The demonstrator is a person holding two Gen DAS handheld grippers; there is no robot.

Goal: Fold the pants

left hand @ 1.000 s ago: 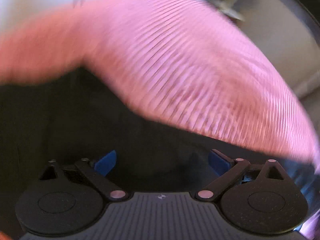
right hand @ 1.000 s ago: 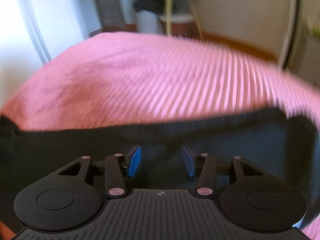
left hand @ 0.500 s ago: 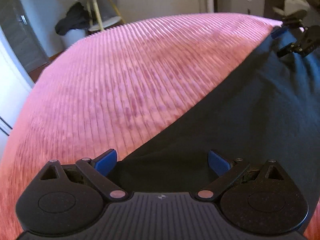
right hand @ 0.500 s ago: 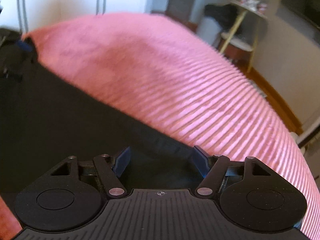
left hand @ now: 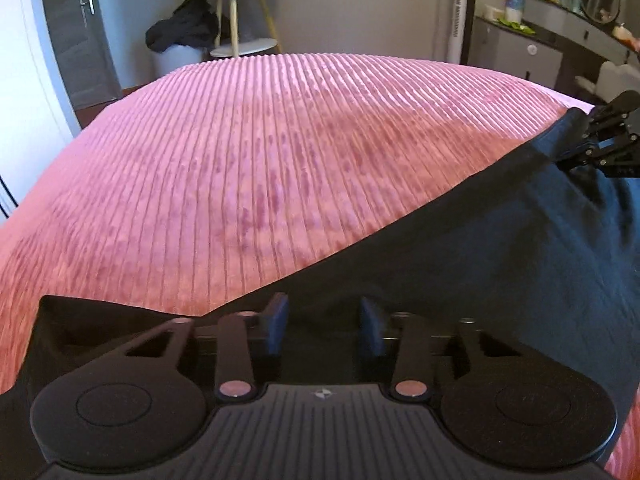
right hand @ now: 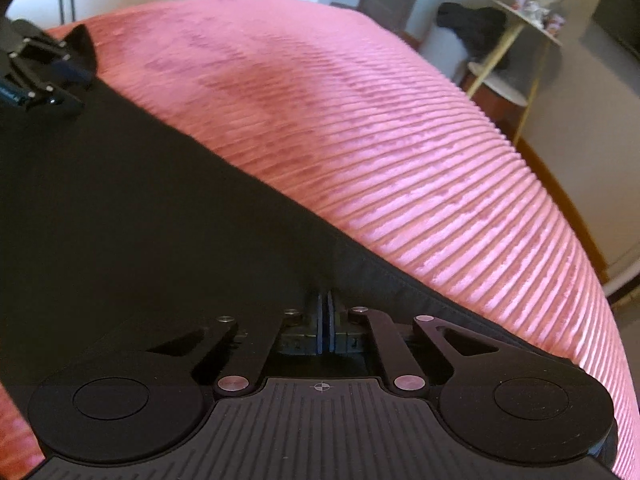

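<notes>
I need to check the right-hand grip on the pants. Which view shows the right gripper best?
The right wrist view: the right gripper fills the foreground, its blue pads pressed together on the hem of the black pants. The left wrist view shows it only small at the frame's right edge, at the pants' far corner.

The bedspread (left hand: 248,168) is pink ribbed cloth, plush with a soft sheen. The pants (right hand: 132,216) are dark matt cloth, smooth. The left gripper (left hand: 322,322) and right gripper (right hand: 325,322) are matt black plastic with blue pads (left hand: 276,320).
</notes>
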